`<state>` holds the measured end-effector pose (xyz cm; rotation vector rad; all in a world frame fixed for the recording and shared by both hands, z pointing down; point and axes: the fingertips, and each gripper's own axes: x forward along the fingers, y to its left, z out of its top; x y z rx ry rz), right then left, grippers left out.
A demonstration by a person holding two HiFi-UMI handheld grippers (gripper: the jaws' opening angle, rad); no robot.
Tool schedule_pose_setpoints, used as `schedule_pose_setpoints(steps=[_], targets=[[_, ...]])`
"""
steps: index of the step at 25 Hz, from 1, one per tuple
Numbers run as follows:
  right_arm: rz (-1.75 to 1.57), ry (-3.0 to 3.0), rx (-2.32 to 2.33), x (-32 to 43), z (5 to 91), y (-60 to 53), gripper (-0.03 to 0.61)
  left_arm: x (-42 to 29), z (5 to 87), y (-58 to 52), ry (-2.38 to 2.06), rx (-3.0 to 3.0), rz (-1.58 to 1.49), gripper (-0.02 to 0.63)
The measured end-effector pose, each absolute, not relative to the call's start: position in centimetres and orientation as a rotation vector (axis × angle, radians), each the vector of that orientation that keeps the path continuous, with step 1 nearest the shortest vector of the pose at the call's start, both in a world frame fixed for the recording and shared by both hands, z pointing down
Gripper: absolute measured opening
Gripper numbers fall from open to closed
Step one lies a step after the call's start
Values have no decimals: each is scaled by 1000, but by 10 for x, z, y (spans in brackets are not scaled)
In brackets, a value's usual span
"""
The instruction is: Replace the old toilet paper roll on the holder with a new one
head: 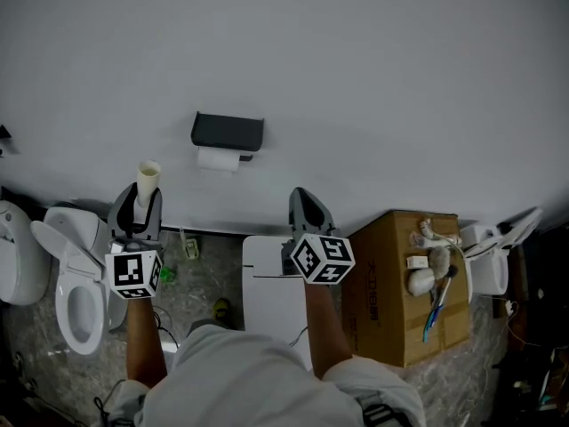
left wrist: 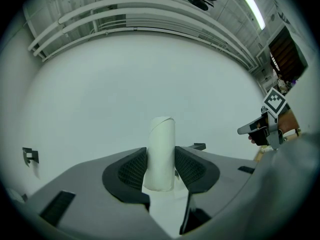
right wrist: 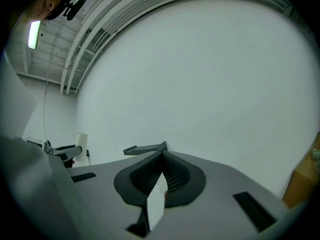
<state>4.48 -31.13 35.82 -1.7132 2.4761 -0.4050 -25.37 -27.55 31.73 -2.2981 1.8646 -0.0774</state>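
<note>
One cardboard tube [left wrist: 162,143] upright, long axis vertical, clamped in left gripper [left wrist: 160,158], right gripper [right wrist: 162,158] clenched shut.

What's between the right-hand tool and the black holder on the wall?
Nothing: the head view shows only bare white wall between the right gripper and the holder.

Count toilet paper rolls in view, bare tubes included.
2. A bare cardboard tube stands upright in the left claw; a roll hangs on the black wall holder. Others could be hidden out of frame.
</note>
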Motion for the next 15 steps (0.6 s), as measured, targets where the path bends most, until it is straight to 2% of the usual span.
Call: schedule_pose_setpoints(steps=[15], targets=[[-406, 2424, -1722, 50, 355, -301, 5, -260, 316, -264, 1887, -2305, -34, 198]])
